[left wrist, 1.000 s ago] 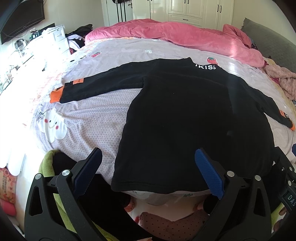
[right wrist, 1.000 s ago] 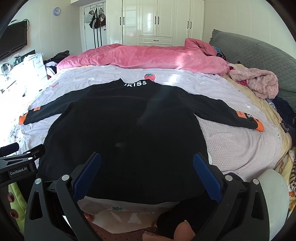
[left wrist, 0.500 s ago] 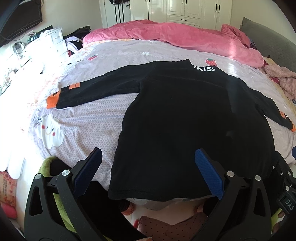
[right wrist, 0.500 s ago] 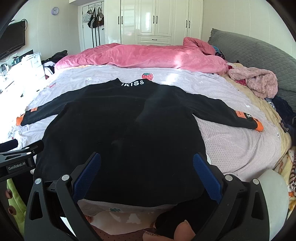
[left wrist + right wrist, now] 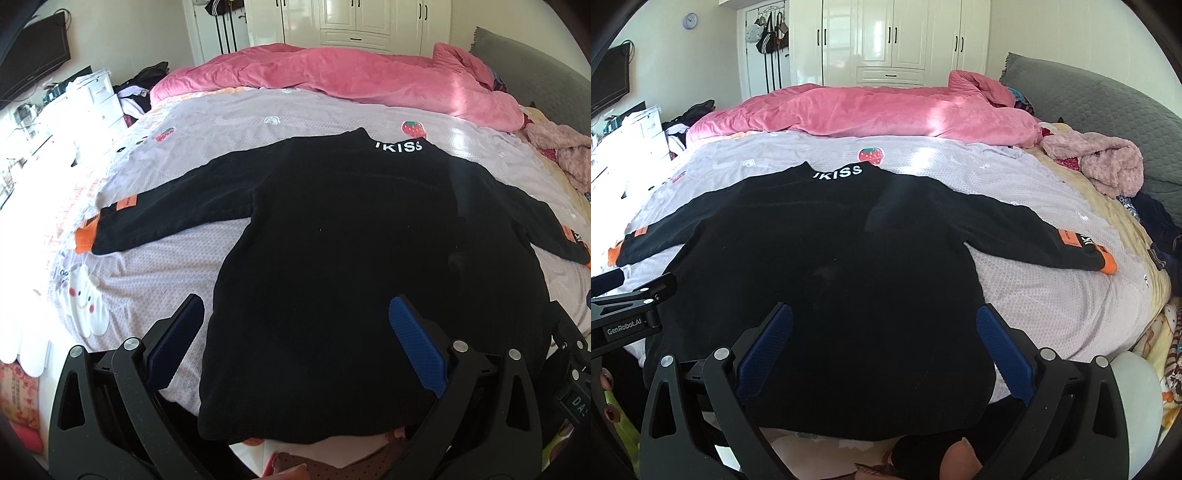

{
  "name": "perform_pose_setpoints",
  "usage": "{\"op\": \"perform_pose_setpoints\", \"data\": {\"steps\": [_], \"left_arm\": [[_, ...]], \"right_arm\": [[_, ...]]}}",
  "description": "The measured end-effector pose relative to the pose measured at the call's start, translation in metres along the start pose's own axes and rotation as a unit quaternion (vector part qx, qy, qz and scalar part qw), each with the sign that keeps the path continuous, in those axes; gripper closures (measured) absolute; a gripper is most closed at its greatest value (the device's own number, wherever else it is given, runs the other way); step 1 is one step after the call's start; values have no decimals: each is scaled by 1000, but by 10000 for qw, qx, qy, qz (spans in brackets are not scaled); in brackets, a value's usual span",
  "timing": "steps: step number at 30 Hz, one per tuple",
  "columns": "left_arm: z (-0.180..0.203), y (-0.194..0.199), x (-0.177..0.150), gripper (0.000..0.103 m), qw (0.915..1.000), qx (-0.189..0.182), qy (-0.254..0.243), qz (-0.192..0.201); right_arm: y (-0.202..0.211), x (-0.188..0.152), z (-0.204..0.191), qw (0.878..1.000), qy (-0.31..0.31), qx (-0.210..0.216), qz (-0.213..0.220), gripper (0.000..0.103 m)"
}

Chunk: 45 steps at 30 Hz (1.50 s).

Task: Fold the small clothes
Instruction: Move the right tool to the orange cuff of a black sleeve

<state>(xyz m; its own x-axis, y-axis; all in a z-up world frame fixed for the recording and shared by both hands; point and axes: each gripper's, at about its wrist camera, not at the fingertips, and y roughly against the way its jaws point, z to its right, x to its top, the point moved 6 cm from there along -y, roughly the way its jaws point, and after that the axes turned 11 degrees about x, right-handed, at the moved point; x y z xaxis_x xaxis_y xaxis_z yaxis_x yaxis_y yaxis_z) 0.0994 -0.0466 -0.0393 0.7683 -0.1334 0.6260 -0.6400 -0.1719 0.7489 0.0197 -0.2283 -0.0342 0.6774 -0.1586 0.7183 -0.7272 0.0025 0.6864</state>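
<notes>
**Both grippers open over the hem, top spread for folding**

My left gripper (image 5: 295, 347) has its jaws spread wide and nothing is between them. I hold it low at the near edge of the bed, over the left half of the hem, so that either bottom corner is a short reach away. My right gripper (image 5: 884, 347) is just as wide open and just as empty, poised over the right half of the hem. In its view the body of the left one shows at the left edge, so the two sit side by side.

The black top (image 5: 369, 251) lies flat on the lilac bedsheet (image 5: 1052, 302), collar away from me with white lettering on it, hem towards me and just over the bed's edge. Both sleeves are stretched out to the sides, and the orange cuff (image 5: 1108, 263) of the right one is well apart from the body. I judge it is laid this way so the sleeves can be brought in across the body first, then the hem taken up to the collar.

The pink quilt (image 5: 351, 77) is bunched at the far end, and a fluffy pink garment (image 5: 1104, 162) lies off to the right, both clear of my working area.
</notes>
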Motion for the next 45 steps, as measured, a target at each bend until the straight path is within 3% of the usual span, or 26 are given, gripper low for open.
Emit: {"op": "perform_pose_setpoints", "data": {"steps": [17,26,35,45], "left_arm": [[33,-36,53,9,9998,-136,-109,-108],[59,-58,86,9,9994,-240,-213,-111],[92,-79,107,9,9981,-398,-461,-83],[120,-100,113,9,9956,-537,-757,-93]], "right_arm": [[-46,68,60,9990,-294,-254,198,4],[-63,88,119,9951,-660,-638,378,4],[-71,76,202,9818,-1588,-998,293,4],[-59,36,298,9530,-2665,-1431,163,4]]}}
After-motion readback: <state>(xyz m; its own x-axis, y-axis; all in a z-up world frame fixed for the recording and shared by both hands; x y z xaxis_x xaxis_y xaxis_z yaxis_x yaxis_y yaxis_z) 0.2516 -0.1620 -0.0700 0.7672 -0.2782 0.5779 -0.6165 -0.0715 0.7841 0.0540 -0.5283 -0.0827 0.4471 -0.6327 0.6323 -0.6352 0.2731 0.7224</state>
